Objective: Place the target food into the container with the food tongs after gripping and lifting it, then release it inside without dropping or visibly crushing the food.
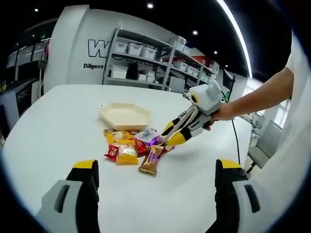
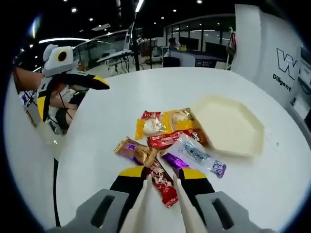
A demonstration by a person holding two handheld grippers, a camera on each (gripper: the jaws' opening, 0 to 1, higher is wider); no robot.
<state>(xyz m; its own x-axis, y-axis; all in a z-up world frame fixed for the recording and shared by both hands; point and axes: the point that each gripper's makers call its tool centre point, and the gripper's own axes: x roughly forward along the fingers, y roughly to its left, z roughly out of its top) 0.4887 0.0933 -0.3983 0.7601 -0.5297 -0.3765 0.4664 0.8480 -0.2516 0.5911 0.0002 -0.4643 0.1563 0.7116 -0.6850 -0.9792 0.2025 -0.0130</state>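
Note:
Several wrapped snacks (image 1: 131, 145) lie in a pile on the white table, just in front of a cream hexagonal container (image 1: 125, 116) (image 2: 231, 127). My right gripper (image 2: 162, 173) (image 1: 174, 133) is shut on pale food tongs (image 2: 142, 195) (image 1: 183, 121), which point down into the pile. The tong arms straddle a long red packet (image 2: 163, 187) beside a brown-and-purple one (image 2: 135, 151); whether they touch it I cannot tell. My left gripper (image 1: 156, 167) (image 2: 70, 94) is open, holds nothing, and hovers back from the pile.
The round white table (image 1: 53, 121) has bare room on all sides of the pile. A person's arm (image 1: 262, 94) holds the right gripper. Shelving with white bins (image 1: 146, 58) stands behind the table, desks and chairs (image 2: 160, 56) on the other side.

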